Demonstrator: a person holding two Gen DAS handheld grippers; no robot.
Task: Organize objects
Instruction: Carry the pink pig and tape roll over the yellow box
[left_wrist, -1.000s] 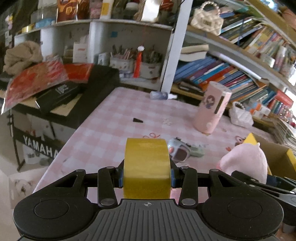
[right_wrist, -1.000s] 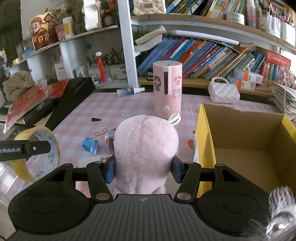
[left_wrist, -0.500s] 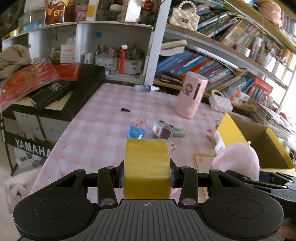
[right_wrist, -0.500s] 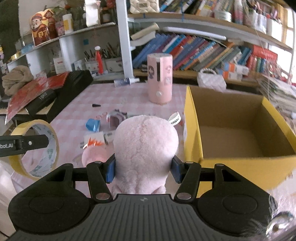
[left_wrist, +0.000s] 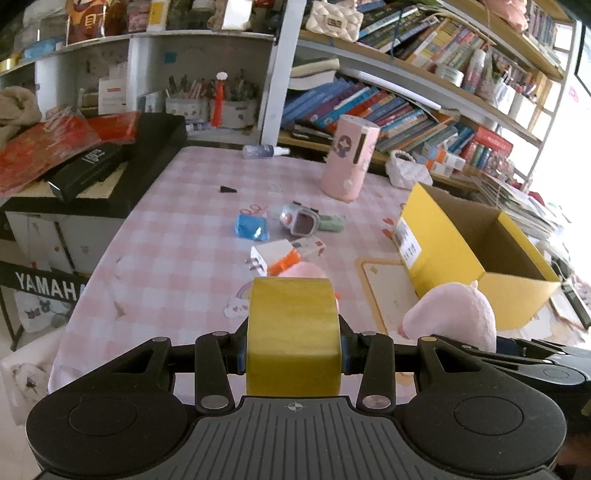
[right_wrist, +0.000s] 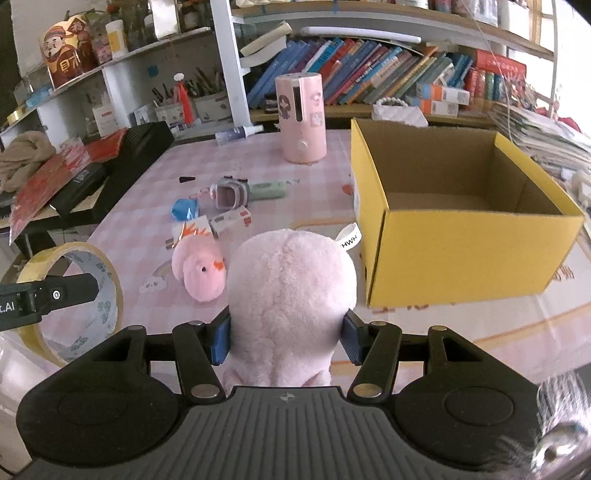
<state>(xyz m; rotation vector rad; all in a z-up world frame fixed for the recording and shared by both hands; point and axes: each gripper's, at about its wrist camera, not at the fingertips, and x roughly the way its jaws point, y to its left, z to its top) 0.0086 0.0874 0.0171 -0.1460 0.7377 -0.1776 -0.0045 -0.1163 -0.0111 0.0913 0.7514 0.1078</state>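
My left gripper (left_wrist: 293, 350) is shut on a roll of yellow tape (left_wrist: 293, 332), held on edge over the near side of the pink checked table (left_wrist: 177, 251). The same tape roll (right_wrist: 74, 299) shows at the left of the right wrist view. My right gripper (right_wrist: 284, 338) is shut on a pink plush toy (right_wrist: 291, 295), which also shows as the plush toy (left_wrist: 454, 317) in the left wrist view. An open yellow cardboard box (right_wrist: 458, 221) stands empty just right of the plush.
On the table lie a smaller pink plush (right_wrist: 201, 271), a white plug with orange (left_wrist: 275, 258), a blue wrapper (left_wrist: 251, 227), a small device with a green handle (right_wrist: 243, 192), a pink cylinder (right_wrist: 301, 118) and a spray bottle (left_wrist: 264, 150). A black keyboard case (left_wrist: 110, 173) borders the left edge; bookshelves (right_wrist: 369, 77) stand behind.
Both grippers have drawn back from the table with their loads still held. More of the table and the whole yellow box have come into view.
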